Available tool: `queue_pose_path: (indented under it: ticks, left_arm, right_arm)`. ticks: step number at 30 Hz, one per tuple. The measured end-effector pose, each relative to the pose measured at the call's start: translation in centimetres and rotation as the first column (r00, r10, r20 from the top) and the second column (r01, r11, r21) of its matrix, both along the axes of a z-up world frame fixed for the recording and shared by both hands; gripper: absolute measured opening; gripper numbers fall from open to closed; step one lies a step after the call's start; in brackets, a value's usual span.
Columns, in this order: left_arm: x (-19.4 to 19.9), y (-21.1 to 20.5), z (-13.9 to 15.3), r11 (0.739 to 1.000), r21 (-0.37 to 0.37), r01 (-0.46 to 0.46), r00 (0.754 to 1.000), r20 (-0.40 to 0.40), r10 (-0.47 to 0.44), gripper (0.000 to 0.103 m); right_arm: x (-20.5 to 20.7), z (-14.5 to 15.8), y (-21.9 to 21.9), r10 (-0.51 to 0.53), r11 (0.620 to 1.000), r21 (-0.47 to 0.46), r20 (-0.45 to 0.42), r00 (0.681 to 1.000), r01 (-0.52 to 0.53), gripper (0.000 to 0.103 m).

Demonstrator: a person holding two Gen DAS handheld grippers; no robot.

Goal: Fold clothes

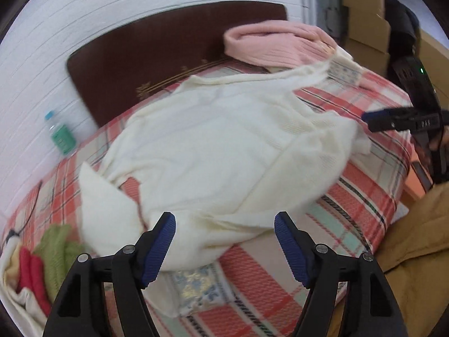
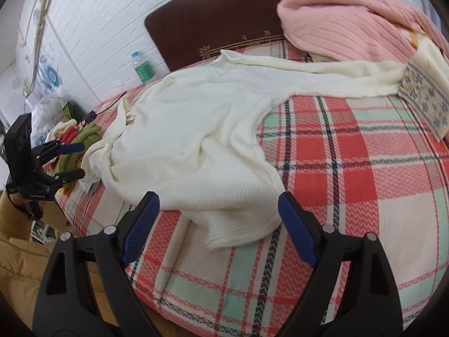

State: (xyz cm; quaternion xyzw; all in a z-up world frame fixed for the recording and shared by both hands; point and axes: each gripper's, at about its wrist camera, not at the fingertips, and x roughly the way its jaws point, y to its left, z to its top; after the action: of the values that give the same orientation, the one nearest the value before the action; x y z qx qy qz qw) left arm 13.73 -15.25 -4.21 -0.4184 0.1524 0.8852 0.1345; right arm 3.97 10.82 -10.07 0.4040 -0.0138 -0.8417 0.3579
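Note:
A cream knit sweater (image 1: pixel 213 146) lies rumpled on the plaid bed cover (image 1: pixel 252 275); it also shows in the right wrist view (image 2: pixel 190 140), one sleeve stretched toward the far right. My left gripper (image 1: pixel 224 224) is open and empty, just above the sweater's near hem. It shows at the far left of the right wrist view (image 2: pixel 80 160). My right gripper (image 2: pixel 219 205) is open and empty over the sweater's near bottom corner. It shows at the right edge of the left wrist view (image 1: pixel 367 118), beside the sweater's edge.
A pink knit garment (image 2: pixel 350 28) is piled by the dark brown headboard (image 2: pixel 224 22). A green and red clothes heap (image 1: pixel 47 255) lies at the bed's left edge. A green-labelled bottle (image 1: pixel 60 134) stands by the white brick wall. A floral pillow (image 2: pixel 423 104) lies at right. A mustard jacket (image 1: pixel 421 230) is at right.

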Motion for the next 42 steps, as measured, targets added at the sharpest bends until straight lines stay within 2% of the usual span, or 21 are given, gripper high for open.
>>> queue_pose_path:
  ticks: [3, 6, 12, 14, 15, 16, 18, 19, 20, 22, 26, 28, 29, 32, 34, 35, 36, 37, 38, 42]
  left_arm:
    - [-0.3, 1.7, -0.8, 0.996, -0.042, 0.077, 0.997, 0.011, -0.076, 0.075]
    - [-0.6, 2.1, -1.7, 0.99, -0.093, 0.107, 0.994, 0.036, -0.104, 0.075]
    - [-1.3, 1.4, -3.7, 0.984, -0.141, 0.113, 0.99, 0.104, -0.099, 0.075]
    - [-1.5, 1.2, -4.1, 0.983, -0.145, 0.111, 0.988, 0.122, -0.094, 0.075]
    - [-1.7, 1.1, -4.4, 0.983, -0.147, 0.11, 0.987, 0.131, -0.091, 0.075]
    - [-1.7, 1.0, -4.3, 0.983, -0.142, 0.112, 0.986, 0.136, -0.093, 0.075]
    - [-1.6, 1.0, -4.0, 0.986, -0.115, 0.124, 0.983, 0.147, -0.106, 0.071]
    - [-1.4, 0.9, -3.6, 0.987, -0.08, 0.137, 0.98, 0.158, -0.123, 0.059]
    - [-1.1, 0.9, -3.1, 0.988, -0.039, 0.151, 0.975, 0.171, -0.142, 0.043]
    - [0.2, 1.1, -1.7, 0.981, 0.014, 0.192, 0.966, 0.173, -0.191, 0.034]
    - [3.0, 2.0, 0.9, 0.955, 0.096, 0.282, 0.944, 0.15, -0.294, 0.035]
    - [3.6, 2.1, 1.1, 0.95, 0.103, 0.293, 0.94, 0.147, -0.306, 0.037]
    - [3.6, 2.0, 0.8, 0.954, 0.09, 0.287, 0.943, 0.151, -0.297, 0.043]
    - [3.0, 1.3, -0.5, 0.972, 0.052, 0.231, 0.958, 0.162, -0.237, 0.06]
    - [2.2, 0.8, -1.4, 0.983, -0.001, 0.185, 0.97, 0.159, -0.183, 0.062]
    - [1.8, 0.7, -1.6, 0.984, -0.024, 0.175, 0.974, 0.151, -0.169, 0.067]
    - [1.6, 0.4, -1.5, 0.986, -0.031, 0.167, 0.977, 0.138, -0.161, 0.071]
    - [1.5, 0.2, -1.5, 0.987, -0.034, 0.159, 0.98, 0.125, -0.153, 0.076]
    - [1.2, -0.2, -1.3, 0.989, -0.024, 0.146, 0.984, 0.111, -0.143, 0.077]
    - [-0.3, -2.5, -1.0, 0.997, 0.04, 0.062, 0.994, 0.087, -0.065, 0.078]
  right_arm:
    - [1.6, 0.4, -2.3, 0.125, 0.99, 0.075, -0.088, 0.988, -0.118, 0.087]
    - [2.7, -0.4, -4.7, 0.229, 0.959, 0.201, -0.149, 0.962, -0.197, 0.087]
    - [3.0, -3.4, -8.8, 0.375, 0.871, 0.422, -0.245, 0.894, -0.25, 0.086]
    - [2.5, -3.8, -9.3, 0.4, 0.86, 0.436, -0.249, 0.882, -0.267, 0.072]
    - [2.0, -3.7, -9.3, 0.404, 0.859, 0.431, -0.241, 0.882, -0.276, 0.048]
    - [1.4, -3.1, -9.0, 0.395, 0.868, 0.406, -0.215, 0.893, -0.286, 0.018]
    - [0.0, -1.9, -8.3, 0.379, 0.884, 0.355, -0.163, 0.911, -0.304, 0.015]
    - [-0.4, -1.3, -7.9, 0.377, 0.889, 0.331, -0.14, 0.916, -0.315, 0.014]
    - [-0.3, -0.7, -7.2, 0.385, 0.891, 0.309, -0.124, 0.915, -0.333, 0.014]
    - [0.0, 0.6, -5.9, 0.402, 0.892, 0.262, -0.092, 0.911, -0.367, 0.014]
    - [0.5, 3.1, -3.3, 0.439, 0.888, 0.166, -0.032, 0.898, -0.429, 0.014]
    - [1.0, 2.3, -3.0, 0.455, 0.873, 0.19, 0.018, 0.89, -0.45, 0.014]
    - [1.1, 1.4, -3.0, 0.449, 0.868, 0.216, 0.043, 0.893, -0.447, 0.014]
    - [1.3, 1.1, -3.2, 0.434, 0.88, 0.198, 0.04, 0.9, -0.433, 0.015]
    - [1.3, 1.3, -3.3, 0.424, 0.891, 0.169, 0.025, 0.905, -0.422, 0.017]
    - [1.4, 1.4, -3.4, 0.419, 0.896, 0.154, 0.018, 0.908, -0.416, 0.021]
    - [1.4, 1.5, -3.4, 0.414, 0.901, 0.139, 0.011, 0.91, -0.411, 0.047]
    - [1.5, 1.7, -3.5, 0.408, 0.906, 0.124, 0.004, 0.913, -0.406, 0.083]
    - [1.5, 1.8, -3.5, 0.403, 0.91, 0.108, -0.004, 0.915, -0.4, 0.09]
    - [1.7, 2.2, -3.8, 0.38, 0.925, 0.047, -0.031, 0.925, -0.378, 0.09]
